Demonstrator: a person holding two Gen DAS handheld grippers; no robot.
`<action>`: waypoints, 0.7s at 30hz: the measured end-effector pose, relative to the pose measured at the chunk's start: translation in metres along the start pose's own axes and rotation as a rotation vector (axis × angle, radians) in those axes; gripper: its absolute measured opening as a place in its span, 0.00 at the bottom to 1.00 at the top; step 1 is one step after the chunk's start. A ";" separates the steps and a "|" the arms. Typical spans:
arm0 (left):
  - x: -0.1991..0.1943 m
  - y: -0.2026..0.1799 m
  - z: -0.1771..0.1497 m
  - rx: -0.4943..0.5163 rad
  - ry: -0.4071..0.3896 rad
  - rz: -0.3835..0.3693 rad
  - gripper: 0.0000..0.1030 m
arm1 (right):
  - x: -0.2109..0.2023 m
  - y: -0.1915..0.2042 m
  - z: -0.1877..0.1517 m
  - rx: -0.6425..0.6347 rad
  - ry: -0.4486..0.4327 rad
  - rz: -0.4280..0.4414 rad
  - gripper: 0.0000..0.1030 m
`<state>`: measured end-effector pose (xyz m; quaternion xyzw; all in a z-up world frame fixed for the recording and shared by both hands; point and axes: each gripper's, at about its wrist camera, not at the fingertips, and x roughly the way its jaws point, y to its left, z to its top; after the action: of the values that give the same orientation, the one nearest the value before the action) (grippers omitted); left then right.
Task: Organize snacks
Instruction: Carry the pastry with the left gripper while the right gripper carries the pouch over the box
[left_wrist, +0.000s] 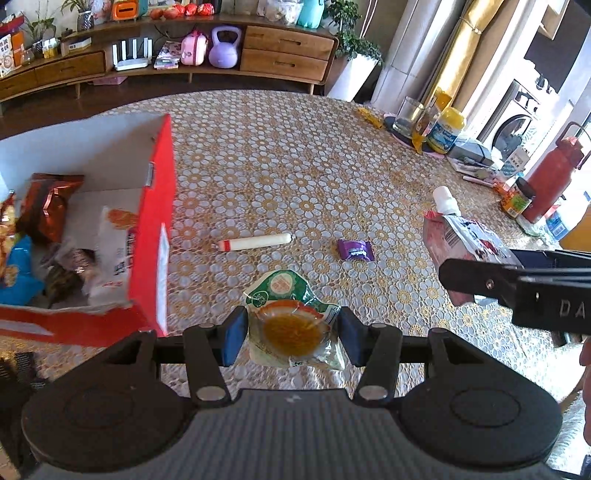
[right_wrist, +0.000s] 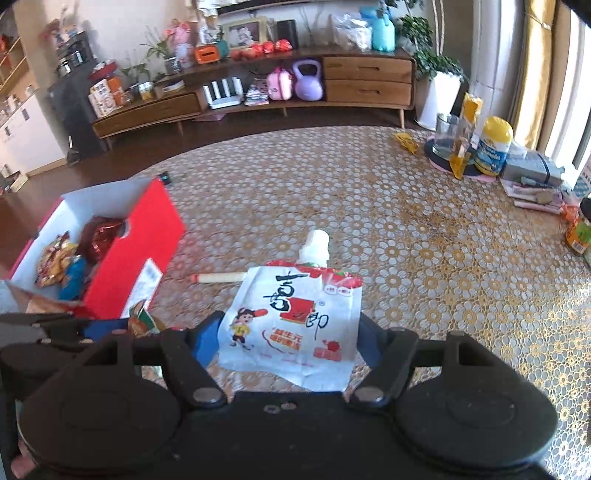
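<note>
My left gripper is shut on a green-and-clear snack packet with an orange filling, held above the table. My right gripper is shut on a white jelly pouch with a red top and a white cap; the same jelly pouch shows at the right of the left wrist view. A red box with a white inside stands at the left and holds several snack bags. On the patterned tablecloth lie a sausage stick and a purple candy.
At the table's far right stand a glass, a yellow-capped bottle, a red flask, a small jar and papers. Beyond the table, a wooden sideboard carries clutter. The red box sits left of the right gripper.
</note>
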<state>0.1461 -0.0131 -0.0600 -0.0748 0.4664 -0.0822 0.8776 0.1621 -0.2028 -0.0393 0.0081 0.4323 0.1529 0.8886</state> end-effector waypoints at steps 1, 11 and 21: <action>-0.005 0.001 -0.001 0.004 -0.002 0.002 0.51 | -0.005 0.005 -0.001 -0.009 -0.005 0.003 0.70; -0.051 0.022 0.000 0.044 -0.027 0.051 0.51 | -0.037 0.048 -0.006 -0.071 -0.049 0.036 0.70; -0.093 0.059 0.016 0.096 -0.076 0.150 0.51 | -0.045 0.102 0.002 -0.155 -0.074 0.065 0.70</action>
<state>0.1122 0.0655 0.0115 -0.0007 0.4324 -0.0353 0.9010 0.1109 -0.1177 0.0115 -0.0412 0.3855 0.2142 0.8966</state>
